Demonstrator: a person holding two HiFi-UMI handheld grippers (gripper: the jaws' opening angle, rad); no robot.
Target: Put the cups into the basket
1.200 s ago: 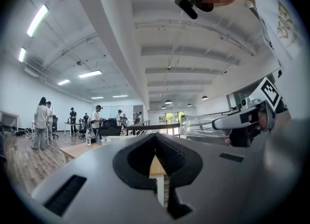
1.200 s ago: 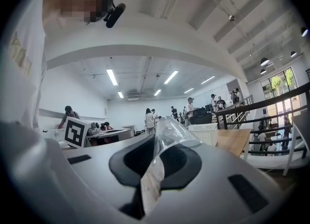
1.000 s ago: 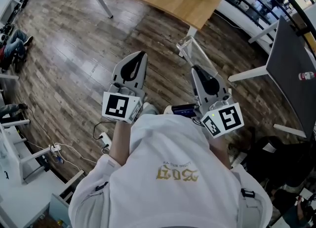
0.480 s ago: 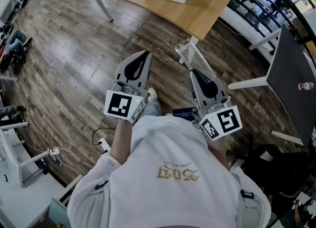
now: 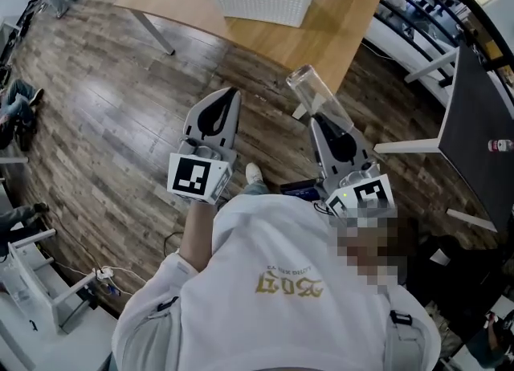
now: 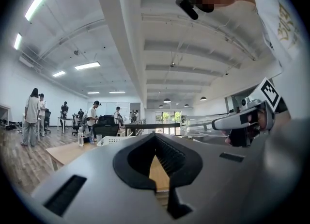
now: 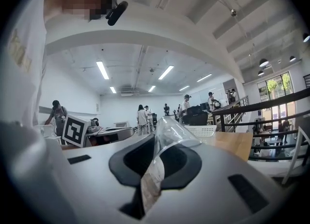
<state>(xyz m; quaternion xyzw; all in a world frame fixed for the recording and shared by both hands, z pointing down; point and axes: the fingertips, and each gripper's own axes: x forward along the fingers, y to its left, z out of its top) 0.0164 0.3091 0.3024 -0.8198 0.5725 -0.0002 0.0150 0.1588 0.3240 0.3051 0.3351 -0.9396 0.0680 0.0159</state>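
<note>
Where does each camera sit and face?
Head view: on the head, facing steeply down at left gripper, right gripper, shirt.
Left gripper view: on the left gripper, facing along its shut, empty jaws; right gripper alongside.
Right gripper view: on the right gripper, facing along jaws shut on the cup.
All share the basket.

One cup [image 5: 308,89], one basket [image 5: 259,8], one table [image 5: 341,20] — two tools: left tool [image 5: 231,92], right tool [image 5: 316,119].

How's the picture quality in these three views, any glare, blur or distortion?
Head view: sharp, with a pale sheen on the wood floor. Left gripper view: strong fisheye, dark corners, curved ceiling beams, and the left tool looms large up close. Right gripper view: same fisheye; the clear cup pinched in the right tool warps what shows through it.
</note>
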